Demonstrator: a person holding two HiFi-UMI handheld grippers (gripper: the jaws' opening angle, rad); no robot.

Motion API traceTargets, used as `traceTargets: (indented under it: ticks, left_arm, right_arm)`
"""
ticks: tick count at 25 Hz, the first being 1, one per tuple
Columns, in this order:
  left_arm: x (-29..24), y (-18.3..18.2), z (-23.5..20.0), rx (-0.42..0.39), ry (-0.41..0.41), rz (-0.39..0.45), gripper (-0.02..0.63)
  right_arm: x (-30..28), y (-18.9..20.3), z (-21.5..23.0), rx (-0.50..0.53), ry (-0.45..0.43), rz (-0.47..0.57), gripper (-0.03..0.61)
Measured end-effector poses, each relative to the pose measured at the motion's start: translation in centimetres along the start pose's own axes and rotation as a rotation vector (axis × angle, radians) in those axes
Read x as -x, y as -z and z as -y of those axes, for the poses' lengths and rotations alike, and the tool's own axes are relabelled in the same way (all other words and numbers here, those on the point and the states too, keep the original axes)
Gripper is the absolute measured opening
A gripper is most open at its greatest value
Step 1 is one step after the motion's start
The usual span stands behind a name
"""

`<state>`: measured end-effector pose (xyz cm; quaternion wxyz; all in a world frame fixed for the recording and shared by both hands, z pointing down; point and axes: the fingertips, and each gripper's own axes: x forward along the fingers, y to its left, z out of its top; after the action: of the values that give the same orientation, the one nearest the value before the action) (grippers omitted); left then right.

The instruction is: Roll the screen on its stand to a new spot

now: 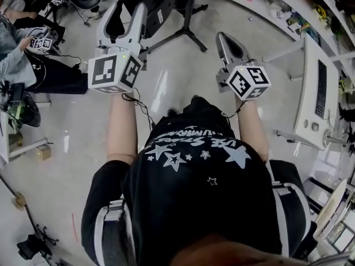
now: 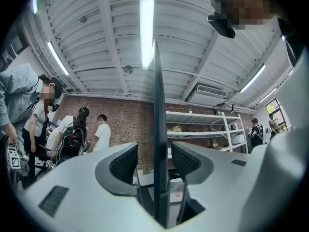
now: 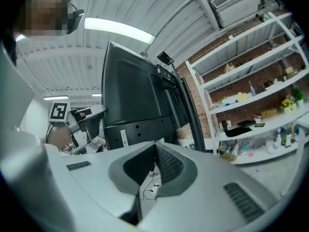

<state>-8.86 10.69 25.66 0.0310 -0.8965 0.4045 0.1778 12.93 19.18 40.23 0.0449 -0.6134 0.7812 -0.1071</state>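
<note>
The black screen stands on a dark stand whose legs spread over the pale floor ahead of me. My left gripper is raised to the screen's side edge. In the left gripper view that thin edge runs upright between the jaws of the left gripper, with a gap showing on each side, wider on the left. My right gripper is held up a little to the right, shut and empty. The right gripper faces the screen's back, where the left gripper reaches the edge.
A white desk with a keyboard stands at the right. Seated people with other grippers are at the left. A small box and a tripod sit on the floor at the left. Shelving lines the brick wall.
</note>
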Motion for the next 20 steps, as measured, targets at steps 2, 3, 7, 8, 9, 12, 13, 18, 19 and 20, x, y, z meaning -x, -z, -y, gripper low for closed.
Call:
traceTargets:
  ticks: [2, 3, 7, 8, 9, 12, 13, 18, 19, 20]
  left_arm:
    - [1.0, 0.4, 0.5, 0.002, -0.015, -0.011, 0.213]
    - [1.6, 0.7, 0.7, 0.004, -0.023, -0.018, 0.213]
    - [3.6, 2.0, 1.6, 0.013, -0.040, -0.061, 0.212]
    - [3.9, 2.3, 1.8, 0.011, -0.044, -0.072, 0.212]
    - [4.1, 2.6, 2.0, 0.009, -0.051, -0.080, 0.212]
    - [4.6, 3.1, 3.1, 0.018, -0.079, -0.095, 0.212]
    - [4.8, 3.2, 3.5, 0.019, -0.083, -0.100, 0.212]
    - [6.0, 3.6, 6.5, 0.021, -0.083, -0.114, 0.212]
    - [6.3, 3.9, 7.2, 0.028, -0.078, -0.120, 0.212]
    - [6.6, 4.1, 8.0, 0.032, -0.071, -0.126, 0.211]
  right_arm:
    - [0.4, 0.0, 0.1, -0.003, -0.004, 0.005, 0.006]
    - [0.6, 0.0, 0.2, -0.006, -0.007, 0.008, 0.006]
    - [0.8, -0.2, 0.1, -0.007, -0.037, 0.015, 0.006]
    - [0.8, -0.4, 0.1, -0.005, -0.047, 0.019, 0.006]
    - [0.9, -0.6, 0.2, -0.004, -0.056, 0.022, 0.006]
    - [1.6, -1.0, 0.6, 0.002, -0.077, 0.015, 0.006]
    - [2.0, -1.0, 0.6, 0.006, -0.083, 0.012, 0.006]
    - [4.6, -1.2, 1.9, 0.008, -0.091, 0.015, 0.006]
    - [5.2, -1.1, 2.2, 0.006, -0.090, 0.016, 0.006]
    - [5.8, -1.0, 2.5, 0.005, -0.091, 0.016, 0.006]
